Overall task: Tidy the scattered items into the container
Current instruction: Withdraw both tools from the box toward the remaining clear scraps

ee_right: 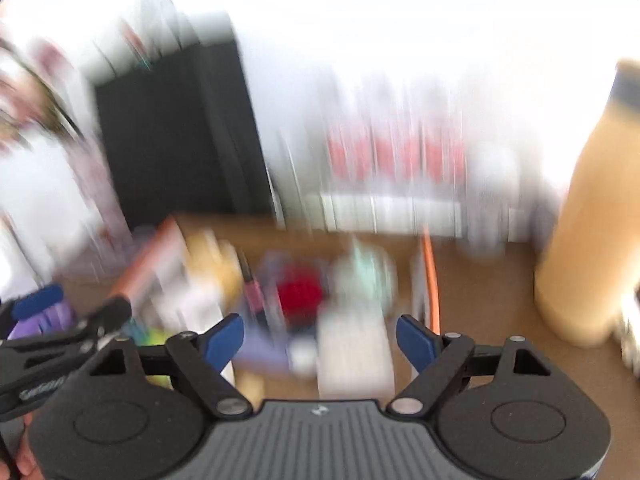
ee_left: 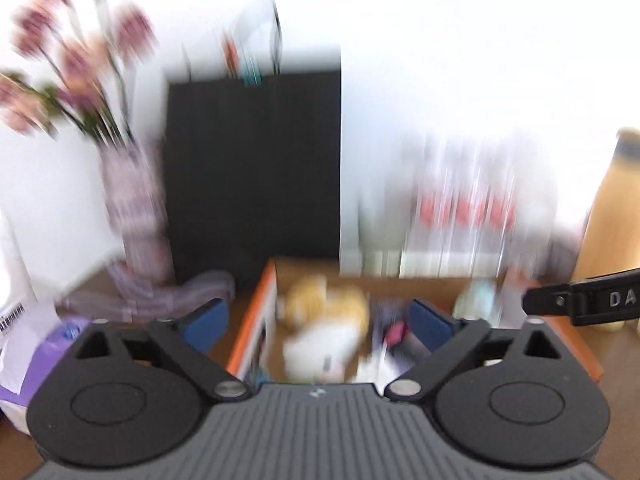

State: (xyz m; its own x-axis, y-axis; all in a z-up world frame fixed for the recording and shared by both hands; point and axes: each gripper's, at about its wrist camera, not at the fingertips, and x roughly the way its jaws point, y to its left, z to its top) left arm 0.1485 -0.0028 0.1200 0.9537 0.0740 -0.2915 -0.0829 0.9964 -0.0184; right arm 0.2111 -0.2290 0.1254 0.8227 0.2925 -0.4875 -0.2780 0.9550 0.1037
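1. Left wrist view: my left tool point(ee_left: 316, 322) has its blue pads spread wide with nothing between them, poised over the open cardboard container point(ee_left: 256, 320) with the orange rim.
2. Inside the container lie a yellow-and-white soft toy point(ee_left: 324, 320) and some small dark and pink items too blurred to name.
3. Behind the container stands a black box point(ee_left: 256, 168); to its left is a vase of pink flowers point(ee_left: 132, 208).
4. At the right edge stands a yellow bottle point(ee_left: 612, 208), and a finger of my right tool point(ee_left: 584, 300) pokes in from that side.
5. Right wrist view: my right tool point(ee_right: 320, 340) is also parted wide and grips nothing; a white block point(ee_right: 354, 356) lies in the container below the gap, not touched by the pads.
6. A red item point(ee_right: 300, 296) and a pale green one point(ee_right: 364, 272) sit further in.
7. My left tool point(ee_right: 52, 320) shows at the left edge, and the yellow bottle point(ee_right: 592, 220) stands on the brown counter point(ee_right: 488, 280), outside the container to its right.
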